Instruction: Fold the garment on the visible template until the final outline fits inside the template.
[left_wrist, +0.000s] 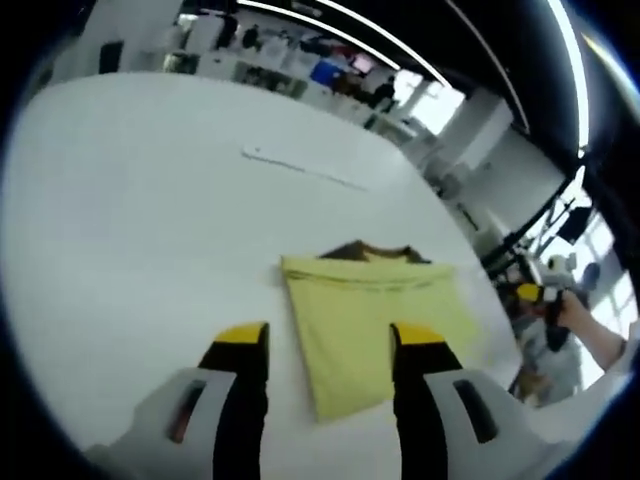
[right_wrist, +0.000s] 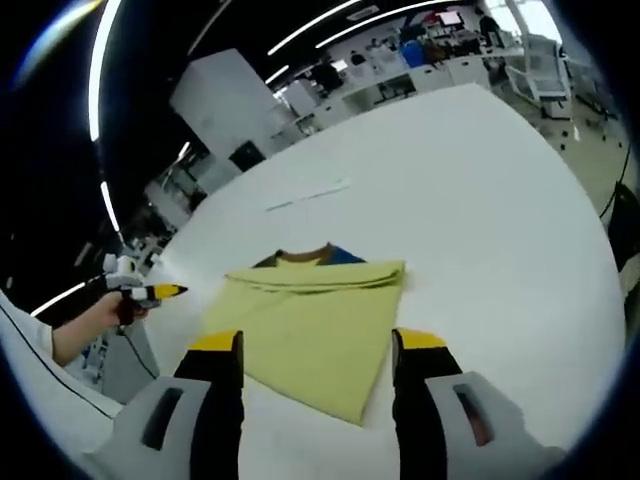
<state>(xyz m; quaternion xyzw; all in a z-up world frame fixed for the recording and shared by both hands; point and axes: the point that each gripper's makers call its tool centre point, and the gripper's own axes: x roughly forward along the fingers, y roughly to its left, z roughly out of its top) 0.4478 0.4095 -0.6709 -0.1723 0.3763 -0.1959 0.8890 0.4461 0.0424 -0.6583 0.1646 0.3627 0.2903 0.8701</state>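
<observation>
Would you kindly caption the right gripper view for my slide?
Open right gripper hovering over a folded yellow shirt on a white table.

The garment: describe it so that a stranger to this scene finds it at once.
Start from the big white table. The garment lies folded flat on it, just ahead of the open jaws. It is pale yellow with a dark collar at its far edge, the table's one coloured thing.
</observation>
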